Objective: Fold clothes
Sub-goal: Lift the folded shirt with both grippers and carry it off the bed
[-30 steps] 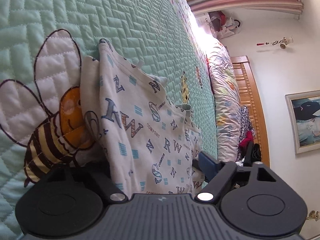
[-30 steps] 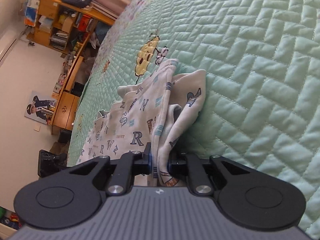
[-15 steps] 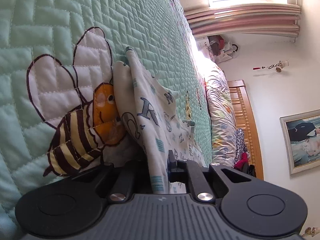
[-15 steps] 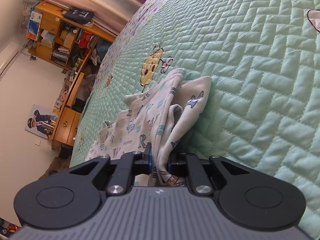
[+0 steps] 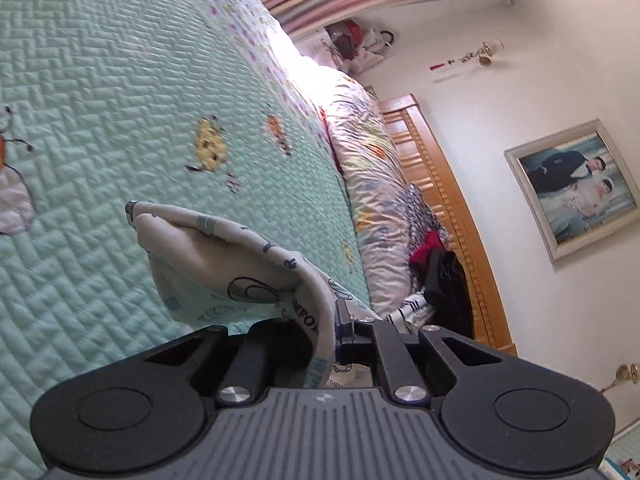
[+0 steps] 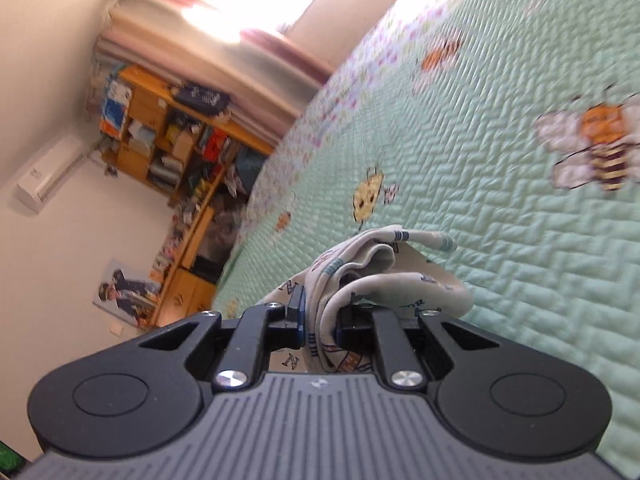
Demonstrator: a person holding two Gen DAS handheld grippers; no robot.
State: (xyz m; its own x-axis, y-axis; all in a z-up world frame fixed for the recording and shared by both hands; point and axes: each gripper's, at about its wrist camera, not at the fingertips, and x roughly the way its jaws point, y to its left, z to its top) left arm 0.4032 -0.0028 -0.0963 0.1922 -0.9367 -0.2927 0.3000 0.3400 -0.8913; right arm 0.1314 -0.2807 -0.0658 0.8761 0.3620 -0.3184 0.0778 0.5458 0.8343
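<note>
Mint-green quilt [image 5: 120, 92] spreads beyond both claws, while the white letter-printed garment [image 5: 240, 264], raised off it, curls forward from the left claw [image 5: 328, 332] and bunches ahead of the right claw [image 6: 320, 320], each pinching its edge.

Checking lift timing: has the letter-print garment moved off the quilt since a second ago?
Yes. The letter-print garment has gone up: it lay beside the big bee on the green quilt; now it hangs from the left gripper above it.

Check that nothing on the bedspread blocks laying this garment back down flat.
Nothing visible does. Both the left gripper and right gripper are clamped on the garment, and the green bedspread beyond it looks bare.
</note>
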